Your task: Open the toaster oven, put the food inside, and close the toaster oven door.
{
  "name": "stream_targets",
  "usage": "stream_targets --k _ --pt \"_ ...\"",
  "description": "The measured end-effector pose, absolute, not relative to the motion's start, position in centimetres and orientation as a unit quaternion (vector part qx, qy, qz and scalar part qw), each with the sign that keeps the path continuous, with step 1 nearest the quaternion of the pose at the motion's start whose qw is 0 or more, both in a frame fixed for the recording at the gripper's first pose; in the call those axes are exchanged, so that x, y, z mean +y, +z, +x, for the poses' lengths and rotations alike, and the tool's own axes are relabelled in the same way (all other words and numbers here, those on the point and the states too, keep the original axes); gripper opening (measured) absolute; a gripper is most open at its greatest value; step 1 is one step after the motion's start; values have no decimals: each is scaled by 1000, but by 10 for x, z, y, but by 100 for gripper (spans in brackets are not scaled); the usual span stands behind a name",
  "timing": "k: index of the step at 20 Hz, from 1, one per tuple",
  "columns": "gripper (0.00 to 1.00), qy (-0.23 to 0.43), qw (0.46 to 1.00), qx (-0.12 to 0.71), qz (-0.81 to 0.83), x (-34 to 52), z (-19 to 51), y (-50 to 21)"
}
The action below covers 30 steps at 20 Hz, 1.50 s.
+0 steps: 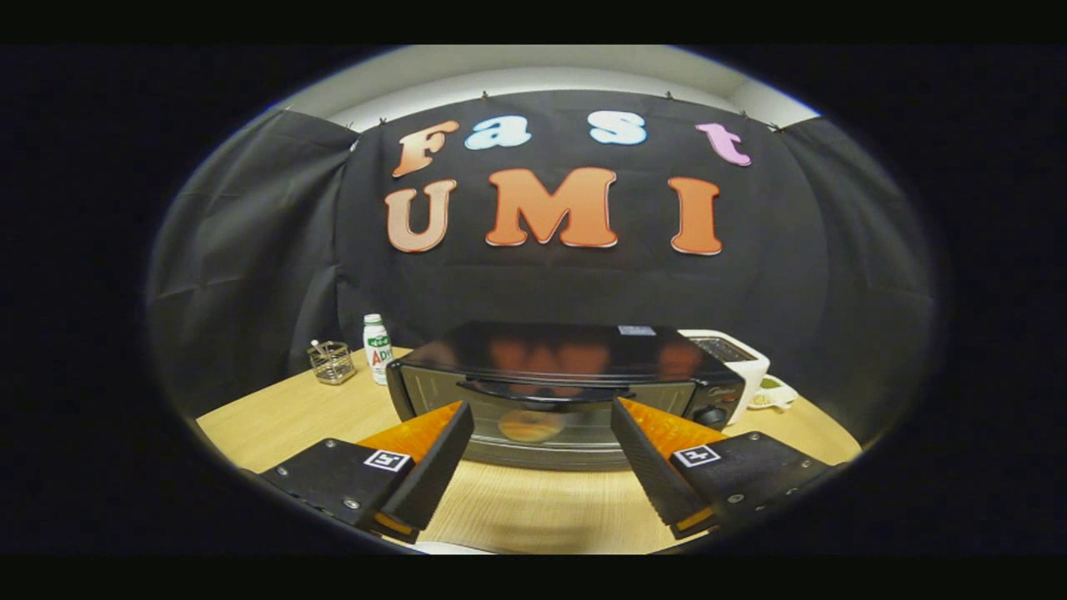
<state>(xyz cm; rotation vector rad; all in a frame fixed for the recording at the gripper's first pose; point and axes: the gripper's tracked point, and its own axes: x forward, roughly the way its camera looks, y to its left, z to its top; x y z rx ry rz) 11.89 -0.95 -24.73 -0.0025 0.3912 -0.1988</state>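
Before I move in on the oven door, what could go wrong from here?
The gripper is open and holds nothing, with the toaster oven just ahead and its door shut. The handle is a thin dark bar on a dark front, so the fingers could slide off it. The oven sits loose on the table, so a hard pull might drag it. The bottle beside it could tip.

One toaster oven (567,392), one bottle (377,347), one wire basket (332,362), one white toaster (738,354).
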Motion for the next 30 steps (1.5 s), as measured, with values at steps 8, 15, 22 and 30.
stream_targets --k 8,15,22,30 --pt "98 -100 990 93 -37 -6 64 -166" --pt "99 -101 993 61 -8 -8 13 -137" --pt "98 -88 995 31 28 -10 -9 -119" --pt "98 -70 997 19 -4 8 -18 -111"
